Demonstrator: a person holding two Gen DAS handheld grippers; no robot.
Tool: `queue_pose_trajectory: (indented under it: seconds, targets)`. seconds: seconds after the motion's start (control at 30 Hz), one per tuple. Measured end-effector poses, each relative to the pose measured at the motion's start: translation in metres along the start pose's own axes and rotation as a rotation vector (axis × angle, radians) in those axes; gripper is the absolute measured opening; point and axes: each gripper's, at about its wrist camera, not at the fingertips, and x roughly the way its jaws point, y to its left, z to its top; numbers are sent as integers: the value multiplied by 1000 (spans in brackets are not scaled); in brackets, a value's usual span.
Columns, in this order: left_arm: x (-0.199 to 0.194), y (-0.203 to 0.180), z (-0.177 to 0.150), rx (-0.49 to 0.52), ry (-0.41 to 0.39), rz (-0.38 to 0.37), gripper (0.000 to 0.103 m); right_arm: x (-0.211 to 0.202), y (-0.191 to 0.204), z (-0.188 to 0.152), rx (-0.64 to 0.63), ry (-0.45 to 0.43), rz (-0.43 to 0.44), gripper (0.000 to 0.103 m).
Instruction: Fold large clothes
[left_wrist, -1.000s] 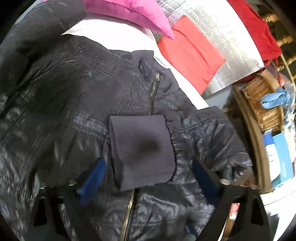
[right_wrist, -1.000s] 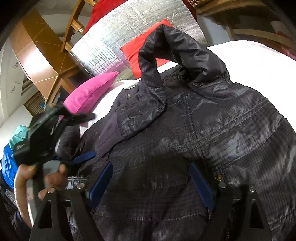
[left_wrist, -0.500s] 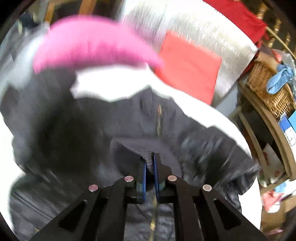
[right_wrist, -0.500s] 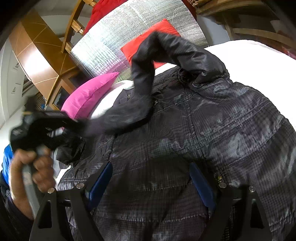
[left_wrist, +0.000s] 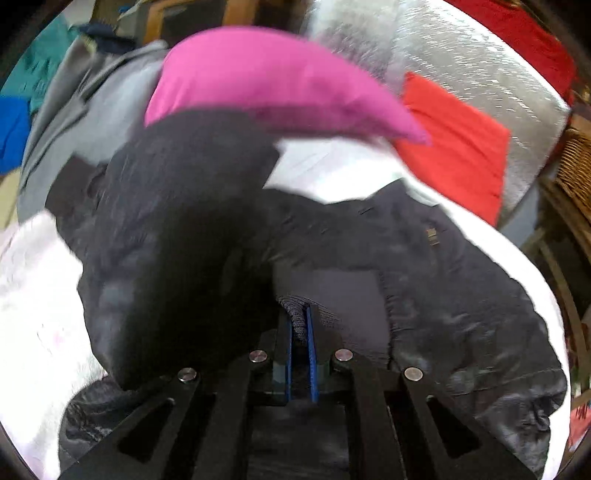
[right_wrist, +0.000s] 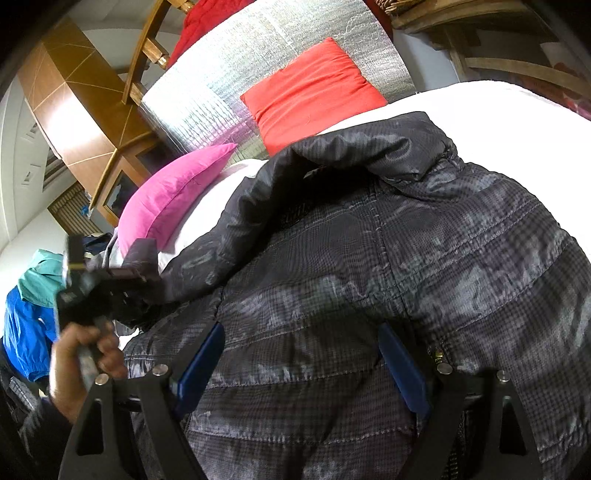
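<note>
White bedding (right_wrist: 480, 103) carried one dark quilted padded jacket (right_wrist: 406, 266), spread across most of it. Left gripper (left_wrist: 300, 325) was clamped tight on the jacket's ribbed knit cuff (left_wrist: 295, 314), sleeve (right_wrist: 295, 166) lifted toward nine o'clock. Right gripper (right_wrist: 303, 358) hung wide apart over the jacket body, gripping nothing. Two cushions at twelve o'clock: one pink (right_wrist: 166, 199), one red (right_wrist: 310, 96). Bare sheet stayed free at two o'clock.
</note>
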Motion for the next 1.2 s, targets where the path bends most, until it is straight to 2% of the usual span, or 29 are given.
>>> queue_pose_trajectory:
  seconds: [0.2, 0.4, 0.5, 0.57, 0.63, 0.7, 0.83, 0.93, 0.97, 1.0, 1.03, 1.1, 1.2]
  targets:
    - [9, 23, -2, -60, -6, 2, 7, 1, 1, 0, -5, 0, -3, 88]
    - [26, 22, -16, -16, -29, -4, 8, 2, 1, -1, -1, 1, 1, 88]
    - [28, 24, -17, -26, -44, -23, 8, 1, -3, 0, 18, 5, 16, 88]
    - [30, 27, -17, -43, -47, -47, 9, -7, -10, 6, 89, 15, 43, 88]
    - [30, 29, -17, -53, -53, -63, 9, -21, -27, 18, 265, -17, 128, 88]
    - [29, 32, -18, -61, -59, -74, 9, -21, -45, 34, 409, -2, 186, 88]
    - [26, 37, -19, -67, -65, -85, 9, 2, -74, 73, 598, 15, 276, 89]
    - [25, 41, -22, -72, -70, -93, 10, 38, -95, 87, 793, 68, 373, 89]
    - [26, 42, -22, -75, -71, -97, 10, 46, -99, 89, 821, 84, 376, 89]
    - [26, 43, -22, -80, -71, -103, 10, 54, -105, 91, 847, 85, 343, 85]
    - [23, 47, -24, -83, -72, -107, 10, 54, -111, 92, 865, 57, 310, 63]
    - [21, 50, -25, -88, -73, -113, 10, 40, -115, 102, 817, -2, 233, 32]
    - [19, 49, -26, -83, -76, -111, 10, 20, -116, 115, 691, -56, 125, 32]
